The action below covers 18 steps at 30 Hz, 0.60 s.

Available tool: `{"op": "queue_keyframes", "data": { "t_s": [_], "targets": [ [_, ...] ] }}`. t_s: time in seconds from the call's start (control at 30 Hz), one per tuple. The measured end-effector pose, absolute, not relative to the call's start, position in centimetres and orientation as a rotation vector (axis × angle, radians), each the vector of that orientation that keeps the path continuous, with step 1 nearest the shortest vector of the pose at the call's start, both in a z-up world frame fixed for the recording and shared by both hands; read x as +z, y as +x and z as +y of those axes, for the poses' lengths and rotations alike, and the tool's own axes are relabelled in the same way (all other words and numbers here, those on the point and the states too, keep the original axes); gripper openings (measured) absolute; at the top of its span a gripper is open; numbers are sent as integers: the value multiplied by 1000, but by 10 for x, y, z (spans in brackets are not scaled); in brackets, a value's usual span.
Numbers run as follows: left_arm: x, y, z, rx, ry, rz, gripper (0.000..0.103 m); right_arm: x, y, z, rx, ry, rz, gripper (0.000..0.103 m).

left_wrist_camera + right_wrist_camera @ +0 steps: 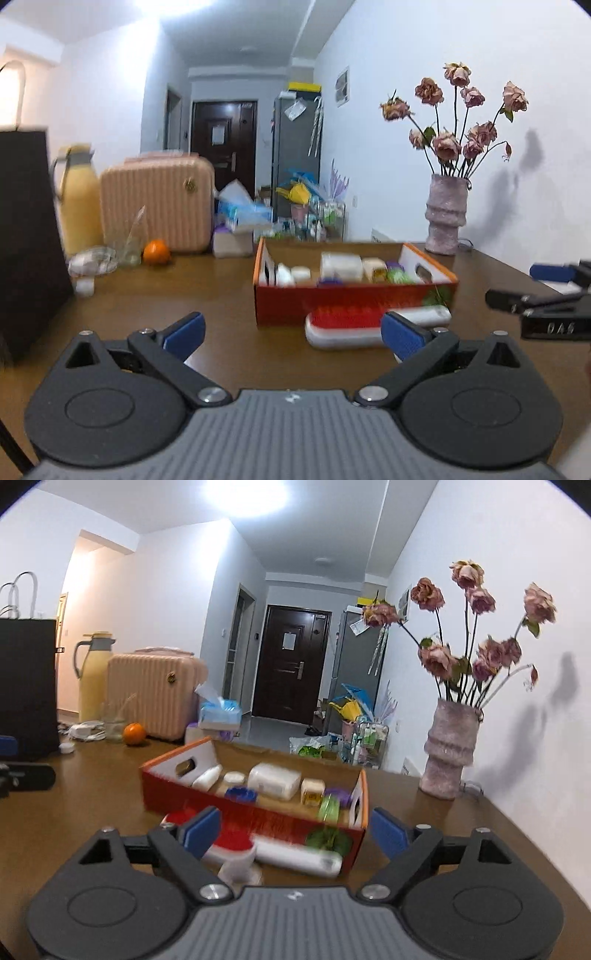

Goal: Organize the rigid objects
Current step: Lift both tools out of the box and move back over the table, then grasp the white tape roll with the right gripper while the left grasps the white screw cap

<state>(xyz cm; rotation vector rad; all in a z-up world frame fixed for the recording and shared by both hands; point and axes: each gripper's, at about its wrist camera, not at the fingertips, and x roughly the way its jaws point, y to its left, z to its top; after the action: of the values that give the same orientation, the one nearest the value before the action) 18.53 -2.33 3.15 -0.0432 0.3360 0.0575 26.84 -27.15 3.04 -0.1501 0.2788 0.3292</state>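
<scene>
My left gripper [293, 334] hangs over the near part of the brown table [184, 295] with its blue pads spread wide and nothing between them; my right gripper [295, 830] is likewise splayed apart and bare, low above the same surface. The red-bristled brush [347, 326] lies on the table pressed along the near wall of the orange box [354, 299], its white handle toward the box's right corner; in the right view a small white object, too blurred to name, sits just in front of it. Inside the box sit a white tub [274, 781], a white bottle [207, 778], a blue lid [241, 794] and a green jar [329, 808]; a pink vase [448, 753] of dried roses stands by the table's right edge near the wall; an orange [156, 252] rests toward the far left, before a pink case [157, 206].
</scene>
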Motion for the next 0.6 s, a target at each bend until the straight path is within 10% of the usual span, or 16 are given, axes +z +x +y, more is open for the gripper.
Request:
{"op": "queue_keyframes", "data": {
  "t_s": [0.6],
  "targets": [
    [-39, 175, -105, -122, 49, 480, 103, -37, 189, -316, 223, -120, 385, 89]
  ]
}}
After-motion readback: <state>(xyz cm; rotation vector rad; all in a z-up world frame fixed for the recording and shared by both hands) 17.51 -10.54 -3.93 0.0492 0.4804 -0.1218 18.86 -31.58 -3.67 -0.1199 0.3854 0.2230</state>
